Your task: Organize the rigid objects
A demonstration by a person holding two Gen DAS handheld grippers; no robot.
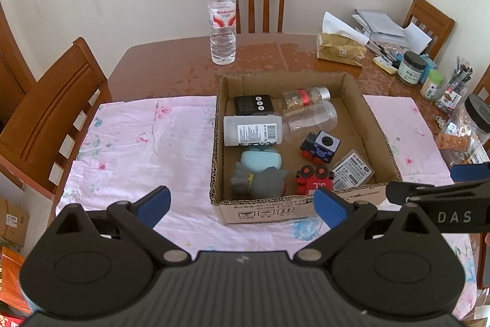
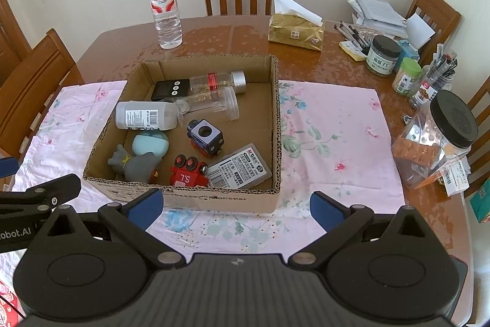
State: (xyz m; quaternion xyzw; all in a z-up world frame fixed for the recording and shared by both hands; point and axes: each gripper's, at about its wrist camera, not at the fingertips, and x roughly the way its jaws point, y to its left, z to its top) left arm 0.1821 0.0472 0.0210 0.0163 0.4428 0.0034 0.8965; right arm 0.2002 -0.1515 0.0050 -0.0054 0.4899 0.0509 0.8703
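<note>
Left gripper (image 1: 242, 206): jaws spread wide, holding nothing, touching nothing, poised level just short of the cardboard box (image 1: 263, 209) near wall. Right gripper (image 2: 234, 209): jaws equally wide, empty, alongside. Box mid-frame on the pink cloth (image 1: 137, 143) over the surface (image 1: 171, 63), holding white bottle (image 1: 252, 131), red toy train (image 1: 314, 180), grey figure (image 1: 260, 181).

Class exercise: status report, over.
Left gripper open, right gripper open, both empty. Cardboard box holds the toys and bottles. Water bottle upright beyond it. Nothing blocking.
</note>
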